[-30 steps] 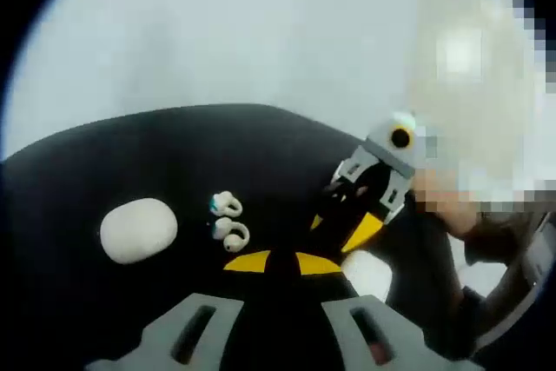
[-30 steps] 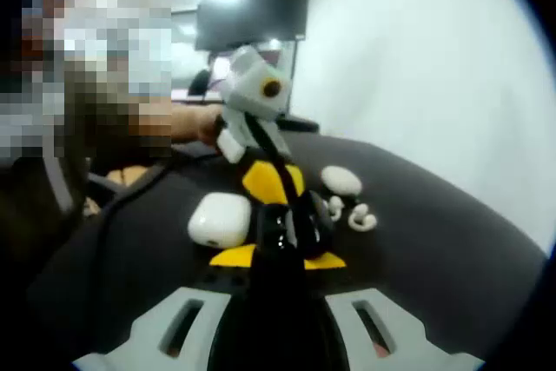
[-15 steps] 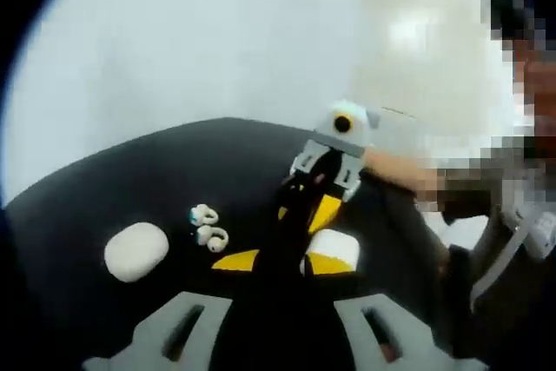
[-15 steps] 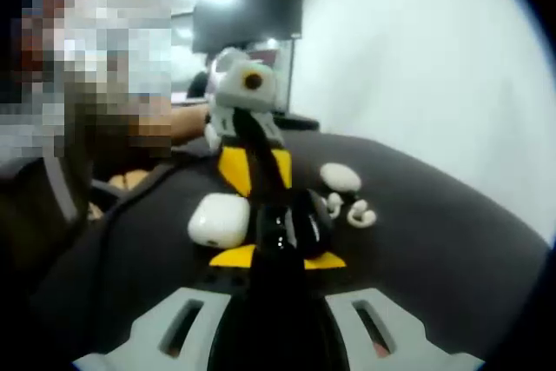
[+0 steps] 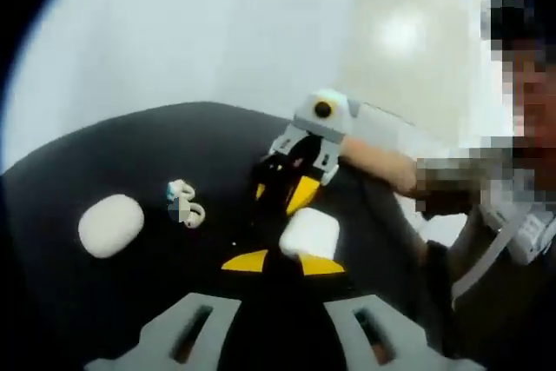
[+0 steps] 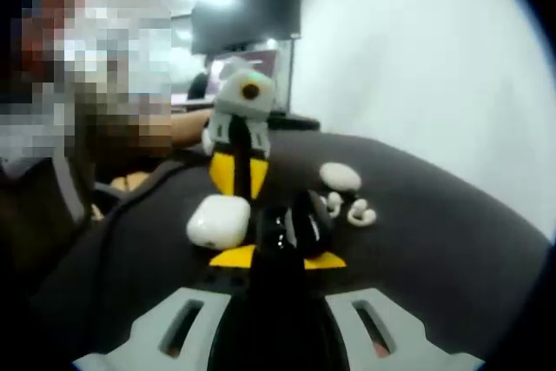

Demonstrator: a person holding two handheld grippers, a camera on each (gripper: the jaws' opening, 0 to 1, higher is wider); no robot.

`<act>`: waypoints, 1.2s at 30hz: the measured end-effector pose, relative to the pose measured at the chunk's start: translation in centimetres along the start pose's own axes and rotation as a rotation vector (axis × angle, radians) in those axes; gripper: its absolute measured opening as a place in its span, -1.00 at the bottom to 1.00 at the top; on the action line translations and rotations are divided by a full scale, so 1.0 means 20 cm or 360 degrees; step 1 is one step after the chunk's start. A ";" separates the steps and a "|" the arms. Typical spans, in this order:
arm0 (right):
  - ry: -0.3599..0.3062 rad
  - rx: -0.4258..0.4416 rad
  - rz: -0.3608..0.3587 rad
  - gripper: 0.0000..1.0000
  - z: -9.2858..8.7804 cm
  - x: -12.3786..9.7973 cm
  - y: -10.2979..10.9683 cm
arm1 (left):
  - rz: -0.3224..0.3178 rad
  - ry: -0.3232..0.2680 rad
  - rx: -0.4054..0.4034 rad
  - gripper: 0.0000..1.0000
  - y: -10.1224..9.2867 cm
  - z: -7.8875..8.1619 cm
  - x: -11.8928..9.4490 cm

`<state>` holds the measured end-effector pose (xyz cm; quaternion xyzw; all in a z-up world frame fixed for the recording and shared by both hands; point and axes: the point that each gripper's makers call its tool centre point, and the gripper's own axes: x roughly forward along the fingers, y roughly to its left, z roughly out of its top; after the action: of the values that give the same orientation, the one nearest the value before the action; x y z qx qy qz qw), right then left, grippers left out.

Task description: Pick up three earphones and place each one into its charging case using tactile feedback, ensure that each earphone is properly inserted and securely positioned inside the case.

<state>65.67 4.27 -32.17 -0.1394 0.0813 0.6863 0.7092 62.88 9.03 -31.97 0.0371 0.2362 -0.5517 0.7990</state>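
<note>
Both grippers converging on the cases at the near part of the black table.

Left gripper view: left gripper (image 5: 282, 262), jaws parted, just short of the square white case (image 5: 309, 234); oval case (image 5: 110, 225) and two loose earphones (image 5: 184, 206) lie off left.
Right gripper view: right gripper (image 6: 276, 258) clenched on a glossy black case (image 6: 294, 225), its long axis pointing away.

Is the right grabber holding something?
Yes. The right gripper is shut on a glossy black case, pinching its near end, beside the white case.

White earbuds (image 5: 183, 203) blurred; black case (image 6: 293, 225) hides right gripper's fingertips.
</note>
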 end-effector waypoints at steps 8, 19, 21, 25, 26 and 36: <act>0.0000 -0.0023 -0.0014 -0.62 0.00 -0.02 0.01 | -0.0099 -0.0018 0.0022 -0.88 -0.07 0.03 0.04; 0.0004 -0.0048 -0.0020 -0.62 0.01 -0.02 0.01 | -0.0082 -0.0095 0.0040 -0.70 -0.09 0.09 0.05; 0.0010 -0.0074 -0.0023 -0.62 0.01 -0.01 0.01 | -0.0071 -0.0122 0.0021 -0.69 -0.06 0.11 0.05; 0.0015 -0.0180 0.0045 -0.62 0.03 0.02 0.07 | -0.0085 -0.0107 0.0047 -0.69 -0.06 0.10 0.08; 0.0015 -0.0192 0.0050 -0.62 0.03 0.03 0.08 | -0.0091 -0.0095 0.0063 -0.69 -0.06 0.09 0.08; 0.0036 -0.0110 0.0176 -0.62 0.07 0.18 0.17 | -0.0149 -0.0132 0.0151 -0.61 -0.04 0.05 0.07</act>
<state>62.36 8.10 -32.25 -0.1669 0.0731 0.7252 0.6639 62.86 7.20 -31.60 0.0411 0.1781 -0.6000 0.7788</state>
